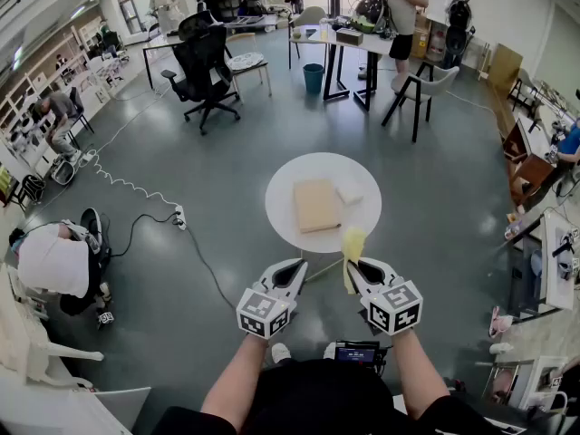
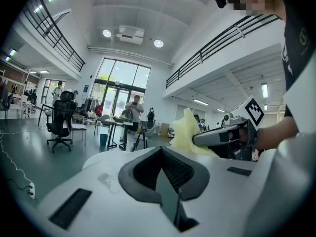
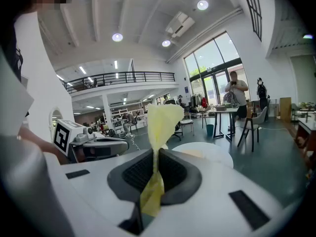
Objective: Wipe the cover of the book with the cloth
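Right tool pinches the yellow cloth, left tool sits closed, book lying beyond both.

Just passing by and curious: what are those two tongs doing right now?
Left tongs: closed, holding nothing.
Right tongs: closed on the yellow cloth.

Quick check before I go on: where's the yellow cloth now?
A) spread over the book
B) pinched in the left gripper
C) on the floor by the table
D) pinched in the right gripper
D: the right gripper has its jaws shut on the yellow cloth, which sticks up between them. The book lies uncovered on the round table, and the left gripper holds nothing.
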A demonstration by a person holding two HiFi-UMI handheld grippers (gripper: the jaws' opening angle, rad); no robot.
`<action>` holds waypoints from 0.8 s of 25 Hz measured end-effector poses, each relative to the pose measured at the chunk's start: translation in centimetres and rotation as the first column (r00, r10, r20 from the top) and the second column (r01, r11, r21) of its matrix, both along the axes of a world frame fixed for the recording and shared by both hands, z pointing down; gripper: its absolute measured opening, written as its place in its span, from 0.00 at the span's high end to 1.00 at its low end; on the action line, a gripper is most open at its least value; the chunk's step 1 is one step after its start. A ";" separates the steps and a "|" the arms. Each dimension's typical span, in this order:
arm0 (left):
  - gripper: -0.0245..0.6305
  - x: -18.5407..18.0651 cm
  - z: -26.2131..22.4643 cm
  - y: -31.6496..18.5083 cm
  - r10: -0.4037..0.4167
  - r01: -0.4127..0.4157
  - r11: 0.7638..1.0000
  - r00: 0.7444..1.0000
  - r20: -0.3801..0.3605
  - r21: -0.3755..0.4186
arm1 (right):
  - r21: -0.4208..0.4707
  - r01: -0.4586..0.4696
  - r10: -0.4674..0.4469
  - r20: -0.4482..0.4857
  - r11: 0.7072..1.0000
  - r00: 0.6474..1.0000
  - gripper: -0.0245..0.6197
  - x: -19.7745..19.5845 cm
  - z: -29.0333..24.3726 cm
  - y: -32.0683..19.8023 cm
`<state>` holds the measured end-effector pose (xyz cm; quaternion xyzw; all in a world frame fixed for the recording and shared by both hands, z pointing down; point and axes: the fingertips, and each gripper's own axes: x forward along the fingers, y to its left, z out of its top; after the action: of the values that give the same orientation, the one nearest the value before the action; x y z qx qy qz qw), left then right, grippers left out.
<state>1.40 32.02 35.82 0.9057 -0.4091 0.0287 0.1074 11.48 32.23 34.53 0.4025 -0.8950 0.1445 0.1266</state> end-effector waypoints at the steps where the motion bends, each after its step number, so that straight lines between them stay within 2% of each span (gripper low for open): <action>1: 0.95 0.0 0.1 0.0 0.001 -0.001 1.000 1.000 0.002 0.000 | 0.001 0.000 0.000 0.000 1.000 1.000 0.84 0.0 0.1 0.0; 20: 0.95 0.6 0.6 -1.1 -0.008 0.008 1.000 1.000 0.002 -0.021 | -0.016 -0.003 0.003 0.035 1.000 0.999 0.84 1.1 0.4 -1.5</action>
<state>2.01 30.87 36.39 0.9029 -0.4124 0.0337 0.1167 12.63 30.71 34.93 0.4002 -0.8953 0.1588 0.1141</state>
